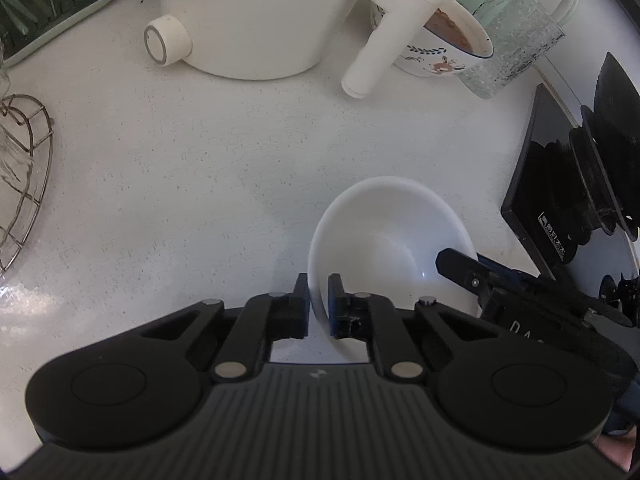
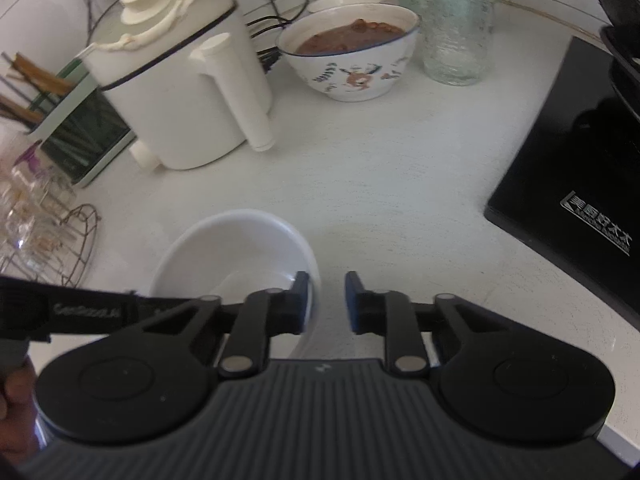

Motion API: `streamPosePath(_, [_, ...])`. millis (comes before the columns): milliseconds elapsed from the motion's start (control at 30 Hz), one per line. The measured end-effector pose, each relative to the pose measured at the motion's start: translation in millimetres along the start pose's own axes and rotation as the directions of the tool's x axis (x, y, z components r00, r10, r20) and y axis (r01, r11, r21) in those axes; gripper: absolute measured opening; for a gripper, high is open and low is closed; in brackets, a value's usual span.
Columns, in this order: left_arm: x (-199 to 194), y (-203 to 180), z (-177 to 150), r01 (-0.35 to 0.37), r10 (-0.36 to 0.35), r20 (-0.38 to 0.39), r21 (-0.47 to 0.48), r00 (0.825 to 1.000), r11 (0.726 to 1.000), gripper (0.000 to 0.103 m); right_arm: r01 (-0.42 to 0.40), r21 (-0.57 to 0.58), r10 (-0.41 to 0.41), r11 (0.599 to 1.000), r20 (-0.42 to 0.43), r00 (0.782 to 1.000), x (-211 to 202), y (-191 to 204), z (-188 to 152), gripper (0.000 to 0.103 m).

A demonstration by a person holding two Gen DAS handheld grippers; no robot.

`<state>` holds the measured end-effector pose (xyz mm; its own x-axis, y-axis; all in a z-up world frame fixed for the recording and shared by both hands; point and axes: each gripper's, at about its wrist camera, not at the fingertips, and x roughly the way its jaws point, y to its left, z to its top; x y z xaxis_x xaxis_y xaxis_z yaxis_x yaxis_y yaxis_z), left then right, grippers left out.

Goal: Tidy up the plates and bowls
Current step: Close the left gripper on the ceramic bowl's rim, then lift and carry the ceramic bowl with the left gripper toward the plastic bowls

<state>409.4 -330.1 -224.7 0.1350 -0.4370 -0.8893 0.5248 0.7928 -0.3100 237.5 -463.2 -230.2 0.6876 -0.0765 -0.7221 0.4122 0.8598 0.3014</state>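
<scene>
A plain white bowl (image 1: 388,240) is held over the white counter. My left gripper (image 1: 319,292) is shut on its left rim, one finger outside and one inside. In the right wrist view the same bowl (image 2: 236,248) sits at the lower left, and my right gripper (image 2: 328,292) straddles its right rim with the jaws apart, not clamped. The right gripper's finger (image 1: 464,268) shows at the bowl's right side in the left wrist view. A patterned bowl (image 2: 352,56) full of brown food stands at the back.
A white electric pot (image 2: 180,84) with a handle stands at the back left. A textured glass mug (image 2: 456,24) is beside the patterned bowl. A black induction cooker (image 2: 576,184) lies on the right. A wire rack (image 2: 76,240) with glasses is on the left.
</scene>
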Motion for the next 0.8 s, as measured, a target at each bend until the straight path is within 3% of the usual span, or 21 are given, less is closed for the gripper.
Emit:
streamPosePath(100, [-1.0, 2.7, -0.4, 0.004, -0.004, 0.002, -0.013, 1.000, 1.000, 0.009, -0.017, -0.009, 0.017, 1.000, -0.013, 1.000, 2.6, 1.9, -0.3, 0.010])
streamPosePath(500, [-22.5, 8.3, -3.5, 0.008, -0.007, 0.015, -0.044, 1.000, 0.999, 0.008, -0.110, 0.067, 0.111, 0.992, -0.013, 0.994, -12.7, -1.2, -1.4, 0.009])
streamPosePath(800, [-57.8, 14.9, -19.5, 0.012, -0.007, 0.040, -0.113, 0.999, 0.993, 0.008, -0.181, 0.031, 0.181, 0.983, 0.000, 0.983, -39.1, 9.9, -1.1, 0.009])
